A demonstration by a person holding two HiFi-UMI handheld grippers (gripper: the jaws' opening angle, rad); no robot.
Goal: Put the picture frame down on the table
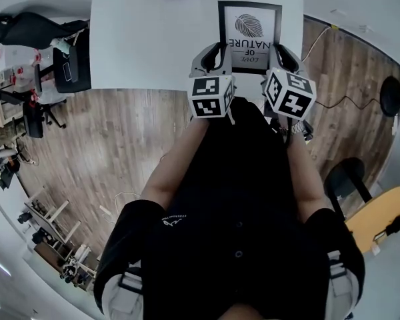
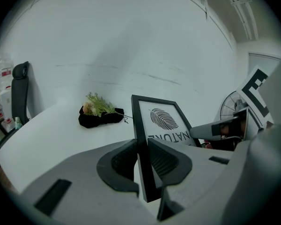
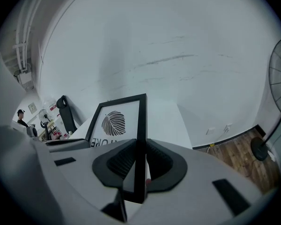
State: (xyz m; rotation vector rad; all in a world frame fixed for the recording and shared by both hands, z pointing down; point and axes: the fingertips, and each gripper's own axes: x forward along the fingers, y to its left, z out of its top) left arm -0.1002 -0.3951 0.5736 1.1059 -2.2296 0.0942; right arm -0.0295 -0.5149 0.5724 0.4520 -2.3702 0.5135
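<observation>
Left tongs [image 2: 143, 159] clamped on the picture frame [image 2: 160, 121], side rail, near corner at 7 o'clock. Right tongs [image 3: 139, 161] clamped on the opposite rail, 5 o'clock. Frame at 12 o'clock over the table [image 1: 153, 39] near edge, print up; contact unclear. Risks: uneven release twists the frame; the near end overhangs and tips off. Black bundle with greenery [image 2: 100, 112] beyond, 11 o'clock, well apart.
</observation>
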